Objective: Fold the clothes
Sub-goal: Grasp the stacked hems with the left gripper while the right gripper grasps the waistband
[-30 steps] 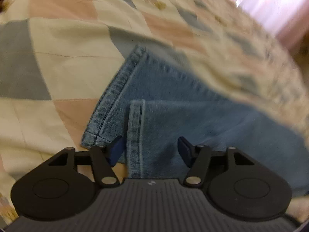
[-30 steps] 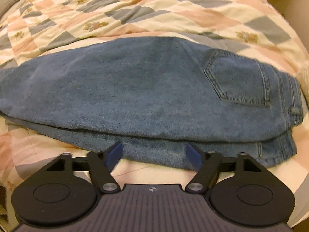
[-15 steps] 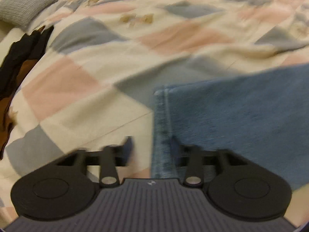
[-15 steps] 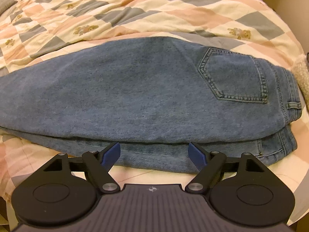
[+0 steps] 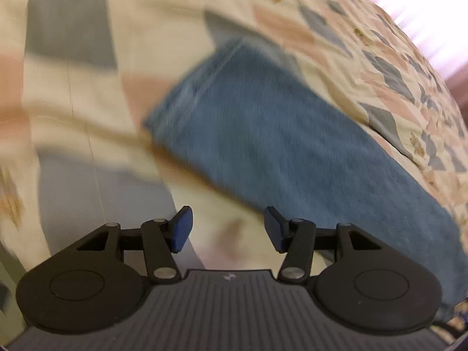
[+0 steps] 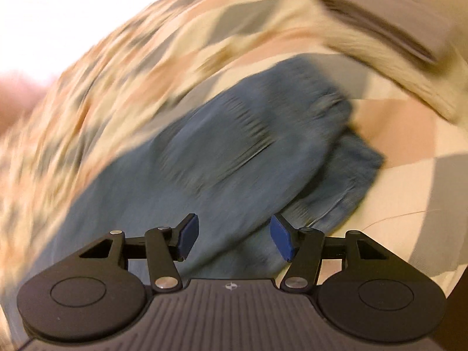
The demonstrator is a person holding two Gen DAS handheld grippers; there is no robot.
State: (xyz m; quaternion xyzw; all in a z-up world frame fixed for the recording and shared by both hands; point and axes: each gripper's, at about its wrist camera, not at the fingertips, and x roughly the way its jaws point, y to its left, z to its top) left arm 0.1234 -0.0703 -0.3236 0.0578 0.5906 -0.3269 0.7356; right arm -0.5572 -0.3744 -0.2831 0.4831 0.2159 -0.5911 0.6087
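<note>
The blue jeans point(image 5: 278, 134) lie folded lengthwise on the patchwork quilt point(image 5: 73, 87). In the blurred left wrist view the leg hem point(image 5: 187, 87) sits ahead of my left gripper point(image 5: 228, 219). That gripper is open over bare quilt, with nothing between its blue pads. In the heavily blurred right wrist view the jeans point(image 6: 234, 146) run diagonally, their waist end point(image 6: 351, 169) at the upper right. My right gripper point(image 6: 234, 225) hovers over the denim and its jaws are closing. Denim shows in the gap, but the pads do not press on it.
The quilt point(image 6: 409, 190) spreads around the jeans on every side. Bright curtains point(image 5: 424, 0) glow at the top right of the left wrist view. A pale ridged cushion or blanket edge point(image 6: 380, 38) lies beyond the waist end.
The left gripper has come off the hem and now sits over bare quilt. The right gripper rolled and swung along the jeans toward the waist end, and its jaws have narrowed.
</note>
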